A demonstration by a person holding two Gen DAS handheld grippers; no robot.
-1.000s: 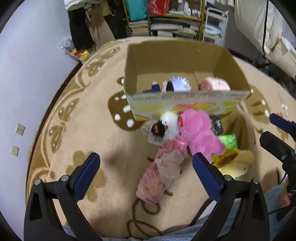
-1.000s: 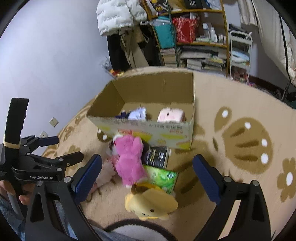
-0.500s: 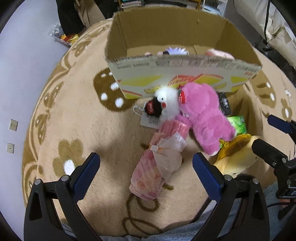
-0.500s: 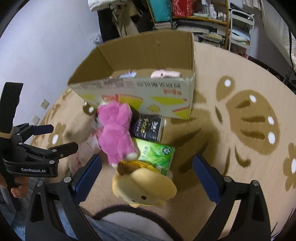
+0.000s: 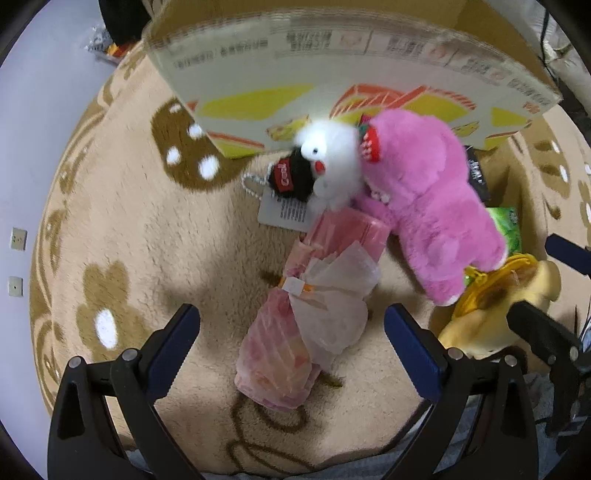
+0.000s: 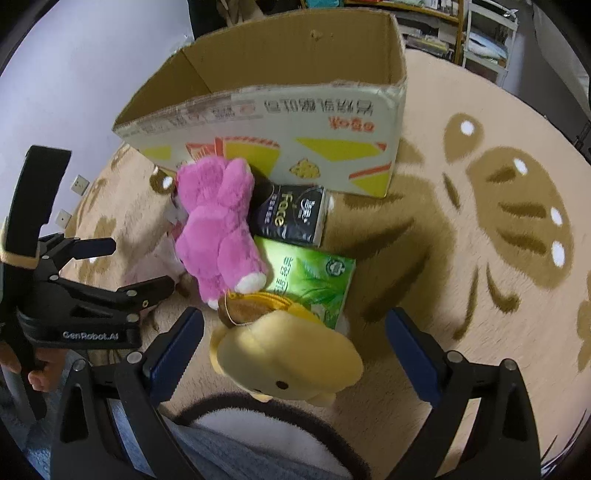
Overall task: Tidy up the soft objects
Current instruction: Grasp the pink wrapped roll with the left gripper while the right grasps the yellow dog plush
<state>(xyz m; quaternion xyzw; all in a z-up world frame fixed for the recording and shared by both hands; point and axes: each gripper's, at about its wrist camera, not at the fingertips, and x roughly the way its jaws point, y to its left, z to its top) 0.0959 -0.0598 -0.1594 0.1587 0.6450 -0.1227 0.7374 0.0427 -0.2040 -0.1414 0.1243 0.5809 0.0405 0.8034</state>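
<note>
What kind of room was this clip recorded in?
Most likely a lived-in room at home, perhaps a bedroom: a plush patterned rug covers the floor, cluttered shelves line the back, and plush toys lie by a cardboard box.

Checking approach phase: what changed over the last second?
Both grippers, left and right, moved down toward the pile; jaws stayed open, nothing grasped. Pink plush, pink bag, yellow plush and cardboard box stayed put.

pink plush bear (image 5: 428, 206): lying against open cardboard box (image 6: 280, 122)
yellow plush toy (image 6: 284, 354): face-up on rug
pink plastic-wrapped bundle (image 5: 314, 314): lying flat
</note>
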